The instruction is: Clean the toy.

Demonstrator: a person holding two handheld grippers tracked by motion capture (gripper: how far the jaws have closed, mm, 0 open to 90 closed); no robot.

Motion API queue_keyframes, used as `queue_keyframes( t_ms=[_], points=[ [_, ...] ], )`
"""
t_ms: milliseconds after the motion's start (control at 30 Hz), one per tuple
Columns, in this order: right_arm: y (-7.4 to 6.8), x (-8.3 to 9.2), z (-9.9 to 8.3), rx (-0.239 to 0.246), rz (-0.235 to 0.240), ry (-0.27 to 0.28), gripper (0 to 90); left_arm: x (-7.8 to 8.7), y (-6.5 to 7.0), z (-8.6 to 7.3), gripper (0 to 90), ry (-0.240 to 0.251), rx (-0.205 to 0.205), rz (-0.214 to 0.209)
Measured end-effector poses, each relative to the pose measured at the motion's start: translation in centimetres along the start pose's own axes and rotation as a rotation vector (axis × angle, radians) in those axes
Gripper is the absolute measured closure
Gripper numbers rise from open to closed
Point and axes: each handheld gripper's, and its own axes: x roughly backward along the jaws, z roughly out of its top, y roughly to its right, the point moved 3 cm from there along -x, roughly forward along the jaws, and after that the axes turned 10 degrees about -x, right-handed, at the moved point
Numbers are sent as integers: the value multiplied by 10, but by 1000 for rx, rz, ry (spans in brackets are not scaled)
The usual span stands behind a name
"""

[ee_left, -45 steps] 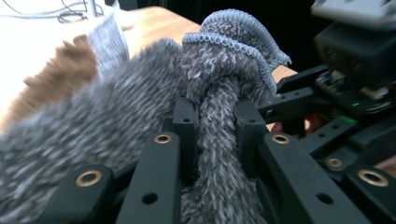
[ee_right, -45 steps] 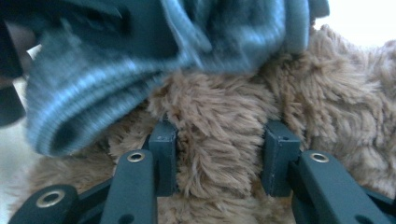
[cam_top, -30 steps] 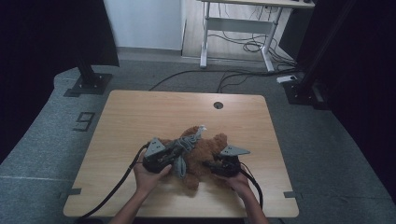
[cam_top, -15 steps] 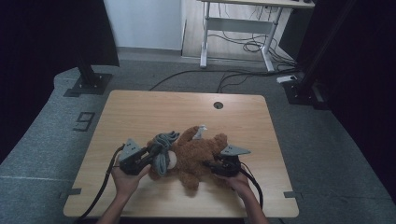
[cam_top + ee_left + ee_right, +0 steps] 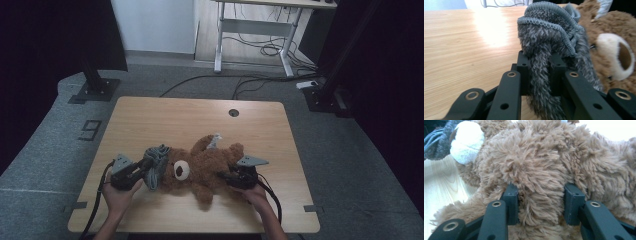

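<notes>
Teddy bear: lies on its back mid-table, long axis left-right, head toward left gripper.
Left gripper: clamped on grey fuzzy hat, just beside bear's head.
Right gripper: jaws squeezing a fold of bear's body.
Table: no containers.

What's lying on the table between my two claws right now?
In the high view, the grey hat pinched by the left claw, then the teddy bear, whose body the right claw grips.
</notes>
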Motion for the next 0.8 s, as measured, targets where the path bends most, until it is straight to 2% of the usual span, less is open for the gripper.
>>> queue_keyframes(
  t_ms=[167,300,433,567,633,700,800],
  points=[
    [1,0,0,-3,2,1,562,12,-16,8,752,19,11,54],
    [1,0,0,-3,3,2,561,16,-20,11,752,24,13,61],
    [1,0,0,-5,4,2,561,2,-8,17,751,29,11,-1],
    [1,0,0,-6,4,4,561,-29,8,13,750,-39,11,-77],
    [1,0,0,-6,3,4,561,-39,14,7,749,-52,15,-78],
    [1,0,-1,-5,1,6,561,-37,14,2,750,-45,30,-81],
    [0,0,-1,-2,1,4,561,-31,17,-7,750,-72,11,-72]
  ],
)
